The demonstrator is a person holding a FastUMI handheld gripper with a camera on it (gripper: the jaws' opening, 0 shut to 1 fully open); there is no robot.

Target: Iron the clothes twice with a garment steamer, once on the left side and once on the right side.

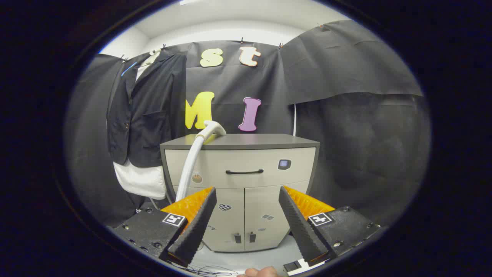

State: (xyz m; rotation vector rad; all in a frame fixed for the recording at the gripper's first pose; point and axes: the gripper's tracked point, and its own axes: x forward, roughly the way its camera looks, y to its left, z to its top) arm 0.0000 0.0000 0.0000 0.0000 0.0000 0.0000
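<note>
- The claw (248, 196) is spread wide and holds nothing; its two black ribbed fingers (196, 227) have orange backs, and each finger's base carries one small square black-and-white marker, with no words to read.
- Between and beyond the fingers stands one grey cabinet (240, 192). It has one drawer with a dark curved handle, and two doors below it.
- The drawer front bears one small dark panel (284, 164) to the right of the handle and one round sticker to the left; nothing on either can be read.
- The doors carry a few small patterned stickers, too small to read, and two small dark catches low where the doors meet.
- One white steamer (214, 127) head rests on the cabinet's top at its left end, and its white hose (190, 165) runs down the cabinet's left front, ending behind the left finger.
- One dark jacket (148, 109) hangs on the wall left of the cabinet and above it, well apart from the claw. It has one button showing at its front edge and one chest pocket.
- One white shirt (140, 181) shows beneath the jacket, at the collar and below the hem.
- Part of a hand (259, 272) shows at the very bottom, between the finger bases.
- Thin dark wires (209, 270) lie on the pale floor near the left finger.
</note>
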